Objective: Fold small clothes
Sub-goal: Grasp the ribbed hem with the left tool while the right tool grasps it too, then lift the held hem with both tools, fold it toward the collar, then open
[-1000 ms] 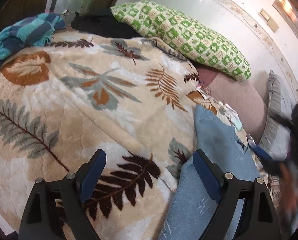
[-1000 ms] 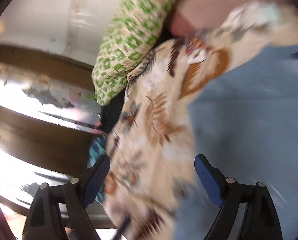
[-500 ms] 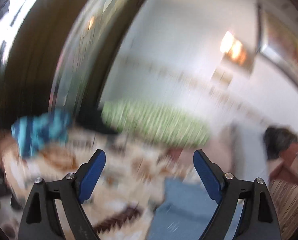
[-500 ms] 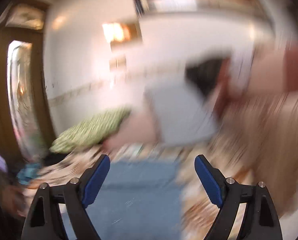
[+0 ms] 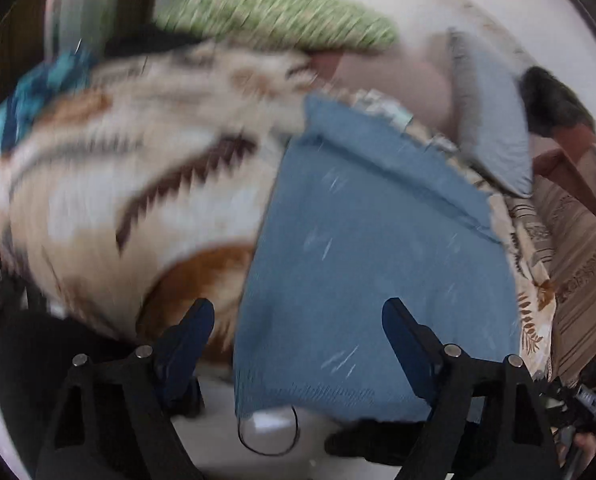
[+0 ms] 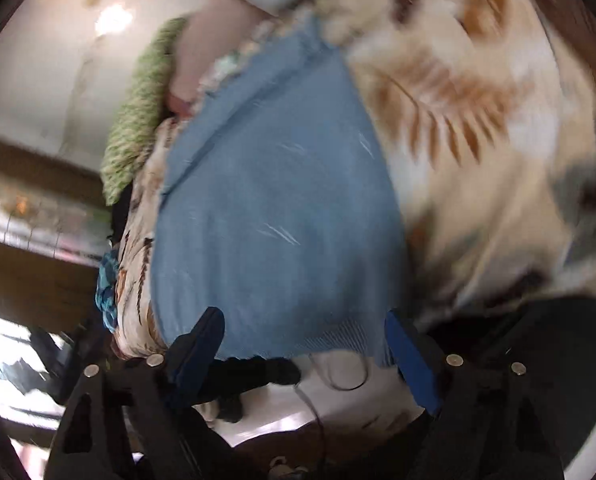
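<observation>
The left gripper (image 5: 298, 328) is wide open and holds nothing. The right gripper (image 6: 303, 332) is wide open and empty too. The blue knit garment (image 5: 373, 248) lies flat on the leaf-print blanket (image 5: 110, 168), filling the middle of both views. Grab its near bottom corners evenly, then fold slowly.
</observation>
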A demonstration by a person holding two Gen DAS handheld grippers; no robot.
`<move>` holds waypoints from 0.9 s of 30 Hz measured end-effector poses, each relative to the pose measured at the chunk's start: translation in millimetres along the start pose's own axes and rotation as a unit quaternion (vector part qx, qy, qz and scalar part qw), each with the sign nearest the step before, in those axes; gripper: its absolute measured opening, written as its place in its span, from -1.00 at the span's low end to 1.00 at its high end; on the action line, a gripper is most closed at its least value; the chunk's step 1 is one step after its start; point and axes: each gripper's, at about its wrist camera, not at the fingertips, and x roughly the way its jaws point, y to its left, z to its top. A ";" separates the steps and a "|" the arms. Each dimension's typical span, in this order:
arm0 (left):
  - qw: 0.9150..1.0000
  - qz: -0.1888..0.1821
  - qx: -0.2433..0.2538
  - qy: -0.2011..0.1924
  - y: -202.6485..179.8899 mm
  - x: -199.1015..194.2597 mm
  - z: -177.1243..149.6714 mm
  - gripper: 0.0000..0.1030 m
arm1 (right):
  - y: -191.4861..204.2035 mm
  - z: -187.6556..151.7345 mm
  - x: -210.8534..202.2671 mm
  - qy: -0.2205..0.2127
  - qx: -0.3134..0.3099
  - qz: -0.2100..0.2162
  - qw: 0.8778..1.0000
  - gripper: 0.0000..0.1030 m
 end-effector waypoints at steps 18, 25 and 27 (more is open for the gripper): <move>0.987 0.005 -0.063 0.146 41.3 61.5 -27.2 -0.85 | -14.9 -10.7 86.2 0.065 0.021 -0.032 0.997 -0.35; 0.988 -0.012 -0.060 0.140 34.2 59.5 -25.4 -0.92 | -11.0 -14.0 66.6 0.042 0.005 -0.026 0.999 -0.83; 0.988 -0.016 -0.062 0.143 37.9 59.2 -26.2 -0.88 | -6.0 -14.0 65.3 0.049 -0.015 -0.046 0.998 -0.78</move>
